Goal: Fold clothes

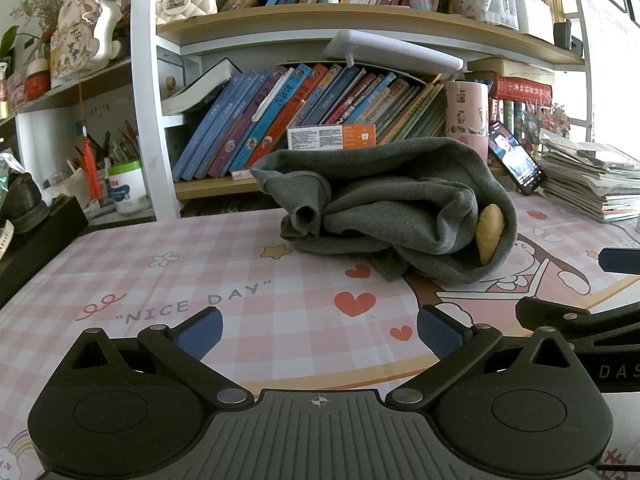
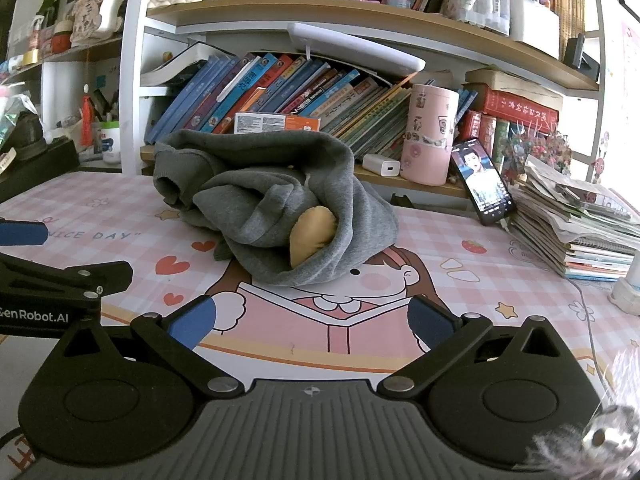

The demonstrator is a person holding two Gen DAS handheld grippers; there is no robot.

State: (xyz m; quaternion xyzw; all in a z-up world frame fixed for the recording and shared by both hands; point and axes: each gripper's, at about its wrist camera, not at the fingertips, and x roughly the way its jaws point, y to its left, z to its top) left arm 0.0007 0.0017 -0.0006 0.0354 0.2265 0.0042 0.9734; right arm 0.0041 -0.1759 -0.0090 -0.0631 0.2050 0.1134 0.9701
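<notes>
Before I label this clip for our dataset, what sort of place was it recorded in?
Most likely a home study desk, perhaps a child's. Packed bookshelves rise behind a cartoon "NICE DAY" desk mat, with a crumpled grey sweatshirt on it, a propped phone and a stack of papers.

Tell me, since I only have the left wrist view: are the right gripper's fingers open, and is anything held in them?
Observer: They are open. The right gripper has its fingers spread with nothing between them, and it is short of the grey sweatshirt.
Operator: The sweatshirt blocks part of the low shelf for me. Is anything behind it?
Observer: Yes, a white power bank lies on that shelf, just left of the pink canister.
</notes>
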